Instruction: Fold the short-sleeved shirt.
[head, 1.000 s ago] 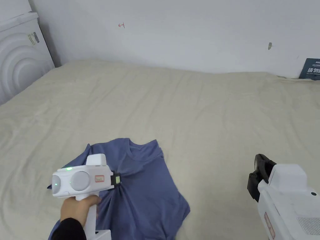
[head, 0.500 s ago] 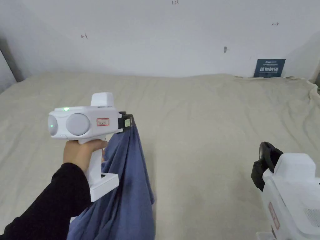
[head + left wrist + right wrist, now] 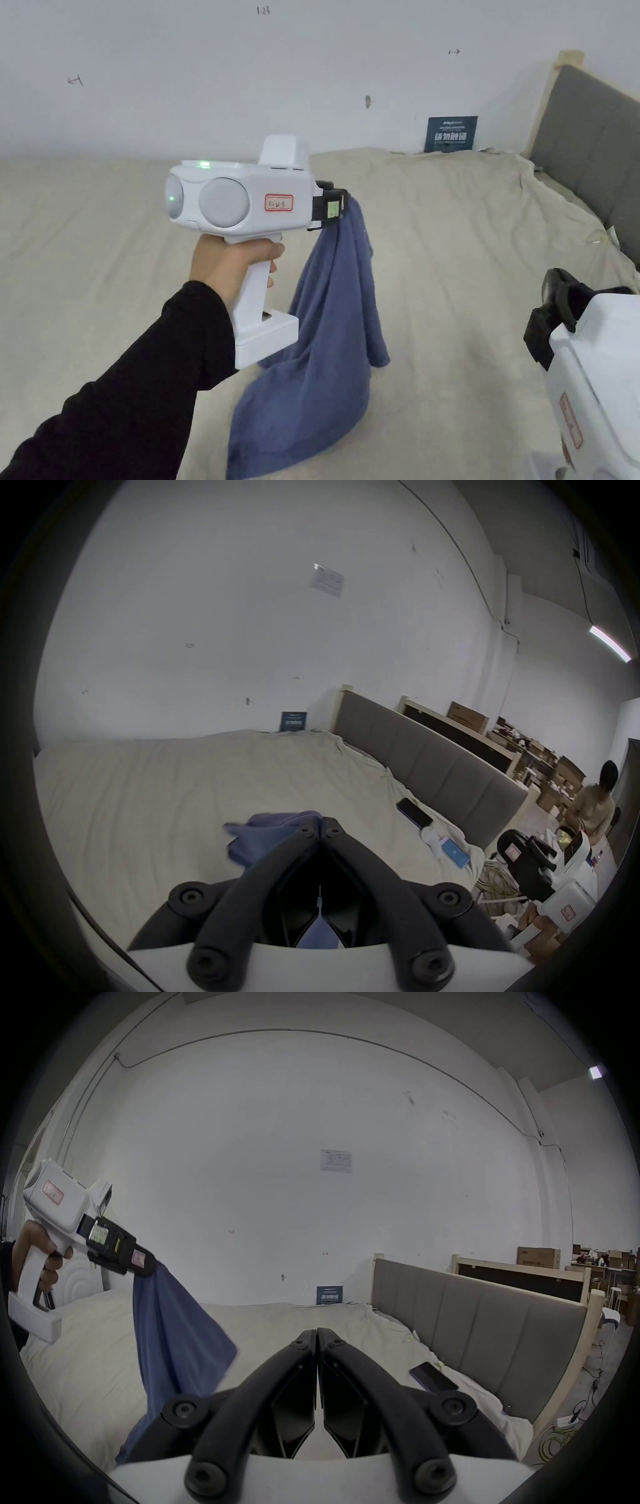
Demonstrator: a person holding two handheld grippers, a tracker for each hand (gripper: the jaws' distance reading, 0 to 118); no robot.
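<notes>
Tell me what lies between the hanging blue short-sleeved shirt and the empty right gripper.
Bare beige bedsheet. In the head view, nothing sits between the blue short-sleeved shirt, hanging from the left gripper, and the right gripper.

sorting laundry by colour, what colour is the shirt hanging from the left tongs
Plain blue shirt, no pattern; clearest in the head view.

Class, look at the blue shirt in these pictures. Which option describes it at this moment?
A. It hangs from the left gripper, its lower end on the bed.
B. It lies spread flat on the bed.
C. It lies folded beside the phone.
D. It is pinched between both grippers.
A: the left gripper is shut on the shirt, which hangs down to the bed; the right gripper is shut with nothing in it.
</notes>
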